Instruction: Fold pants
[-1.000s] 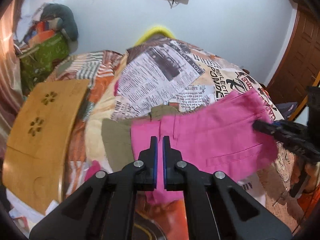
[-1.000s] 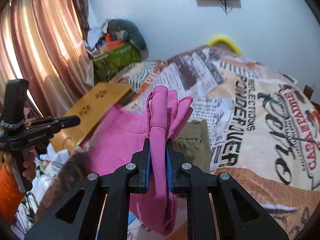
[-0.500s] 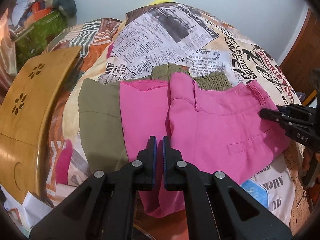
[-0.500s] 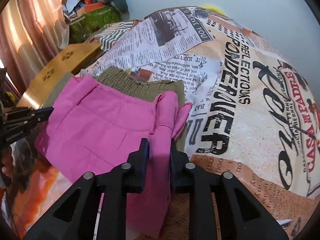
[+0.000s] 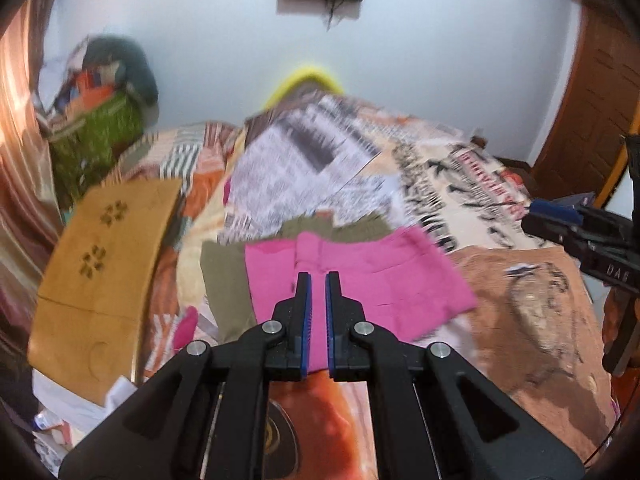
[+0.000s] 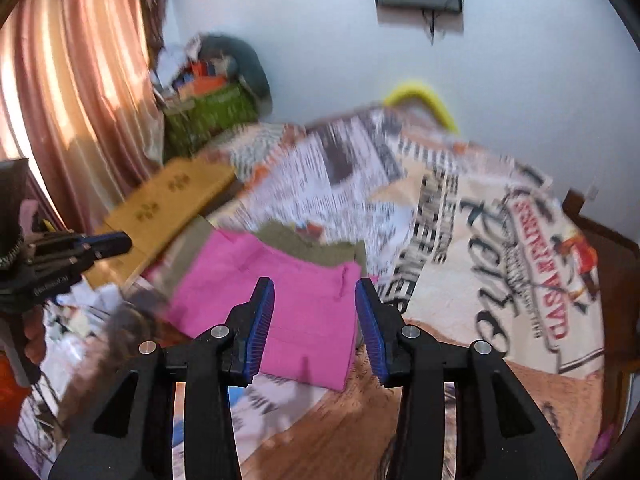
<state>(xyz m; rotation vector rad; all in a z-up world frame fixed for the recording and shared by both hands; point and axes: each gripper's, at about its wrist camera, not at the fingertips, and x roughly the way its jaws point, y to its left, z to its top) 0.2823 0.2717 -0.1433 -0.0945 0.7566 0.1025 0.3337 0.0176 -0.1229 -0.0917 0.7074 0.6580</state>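
Observation:
The folded pink pants (image 5: 368, 280) lie flat on the bed on top of an olive garment (image 5: 224, 280). They also show in the right wrist view (image 6: 288, 292). My left gripper (image 5: 316, 280) is above the pants' near edge with its jaws a narrow gap apart and nothing between them. My right gripper (image 6: 315, 286) is wide open and empty, raised above the pants. The right gripper shows at the right edge of the left wrist view (image 5: 560, 224). The left gripper shows at the left of the right wrist view (image 6: 100, 242).
The bed carries a newspaper-print cover (image 6: 460, 216). A wooden headboard panel (image 5: 104, 256) lies along the bed's left side. A green bag with clutter (image 5: 96, 136) stands in the far corner by curtains (image 6: 60, 100). A wooden door (image 5: 592, 100) is at right.
My right gripper has let go of the pink pants and opened wide. Both grippers have lifted and pulled back from the bed. The pants now lie flat and folded.

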